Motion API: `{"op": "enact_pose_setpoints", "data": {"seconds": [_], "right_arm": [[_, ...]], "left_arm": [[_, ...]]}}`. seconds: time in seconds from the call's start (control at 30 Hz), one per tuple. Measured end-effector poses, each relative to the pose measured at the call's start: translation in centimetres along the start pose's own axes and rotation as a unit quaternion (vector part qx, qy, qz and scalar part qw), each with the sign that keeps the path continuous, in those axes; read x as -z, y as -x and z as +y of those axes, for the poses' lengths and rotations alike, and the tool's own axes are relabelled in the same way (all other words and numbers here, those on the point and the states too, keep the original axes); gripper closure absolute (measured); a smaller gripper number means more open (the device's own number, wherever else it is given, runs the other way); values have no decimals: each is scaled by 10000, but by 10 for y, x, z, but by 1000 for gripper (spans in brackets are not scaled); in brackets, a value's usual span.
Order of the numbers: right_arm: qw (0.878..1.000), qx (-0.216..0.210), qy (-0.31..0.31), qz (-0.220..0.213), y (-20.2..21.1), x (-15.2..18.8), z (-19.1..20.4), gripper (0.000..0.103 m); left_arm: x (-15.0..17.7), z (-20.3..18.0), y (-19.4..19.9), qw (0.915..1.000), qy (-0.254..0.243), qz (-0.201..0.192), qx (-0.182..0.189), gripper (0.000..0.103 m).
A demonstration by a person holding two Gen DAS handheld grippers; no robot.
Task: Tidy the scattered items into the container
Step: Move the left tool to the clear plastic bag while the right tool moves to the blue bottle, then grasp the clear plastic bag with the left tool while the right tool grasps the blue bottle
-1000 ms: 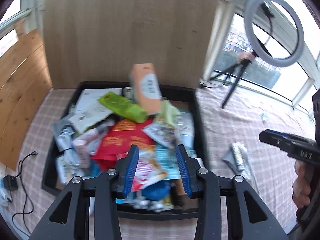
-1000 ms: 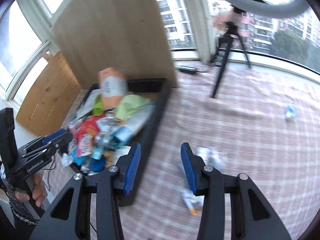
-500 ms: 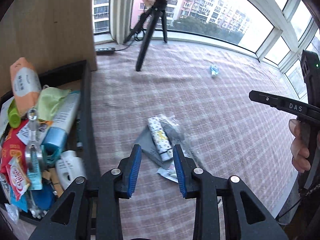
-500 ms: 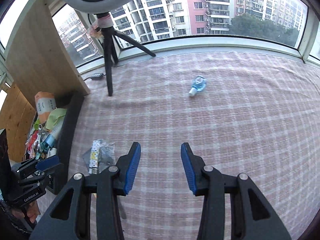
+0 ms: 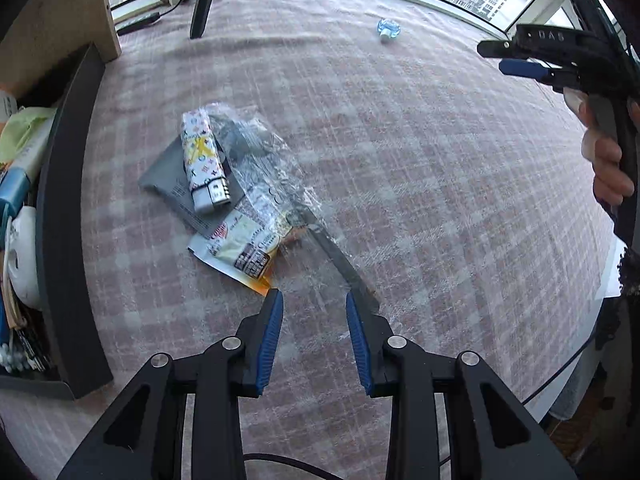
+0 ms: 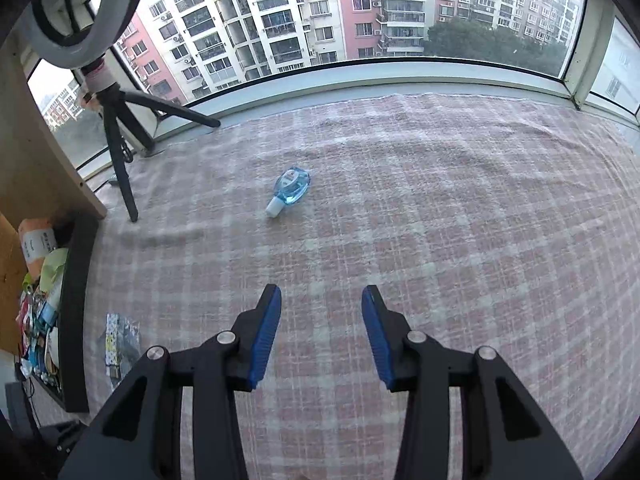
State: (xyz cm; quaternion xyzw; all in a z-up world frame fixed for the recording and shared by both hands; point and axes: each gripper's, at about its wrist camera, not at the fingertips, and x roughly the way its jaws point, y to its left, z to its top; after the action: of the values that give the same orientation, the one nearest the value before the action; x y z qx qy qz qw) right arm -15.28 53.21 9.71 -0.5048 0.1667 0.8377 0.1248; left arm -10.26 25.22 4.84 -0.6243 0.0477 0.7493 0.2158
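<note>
Both wrist views have swung away from the heaped black container [image 5: 60, 216] since a second ago, and the loose pile on the checked cloth [image 5: 400, 160] now sits closer ahead of the left gripper [image 5: 314, 300] than half a second ago; that pile holds four things that can be counted: one patterned white lighter [image 5: 203, 168] lying on one grey sachet [image 5: 172, 184], one crinkled clear wrapper [image 5: 272, 184] draped to their right, and one printed white-and-orange packet [image 5: 240, 252] partly under the wrapper; the packet's orange corner lies just beyond the left fingertip at about 11 o'clock from the gripper; the left fingers stand apart with nothing between them; the container stands at 9 o'clock along the left edge, crowded with items too many to count; one small blue bottle [image 6: 290, 190] with a white cap lies alone on the cloth, well apart from the pile, at about 11 o'clock from the right gripper [image 6: 322, 300]; the right fingers are likewise spread and empty above bare cloth; one tripod [image 6: 120, 160] carrying one ring light [image 6: 68, 36] stands at 10 o'clock near the window.
</note>
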Motion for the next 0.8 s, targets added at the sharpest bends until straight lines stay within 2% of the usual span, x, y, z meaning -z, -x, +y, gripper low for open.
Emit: {"op": "enact_pose_setpoints", "data": {"seconds": [0.23, 0.4, 0.57, 0.67, 0.8], "right_arm": [[9995, -14, 58, 299, -57, -51, 14, 61], [9982, 51, -166, 568, -95, -77, 18, 62], [9969, 312, -211, 696, -118, -91, 22, 60], [9965, 267, -228, 758, -126, -95, 25, 59], [9961, 395, -121, 784, -131, -97, 32, 58]], "left_arm": [[-4, -1, -12, 9983, 567, 77, 137, 70], [-22, -22, -22, 9987, 513, -28, 53, 69], [-41, -19, -24, 9973, 722, -74, 66, 68], [-51, -7, -25, 9955, 936, -75, 137, 68], [-71, -11, -31, 9962, 842, -142, -144, 68]]}}
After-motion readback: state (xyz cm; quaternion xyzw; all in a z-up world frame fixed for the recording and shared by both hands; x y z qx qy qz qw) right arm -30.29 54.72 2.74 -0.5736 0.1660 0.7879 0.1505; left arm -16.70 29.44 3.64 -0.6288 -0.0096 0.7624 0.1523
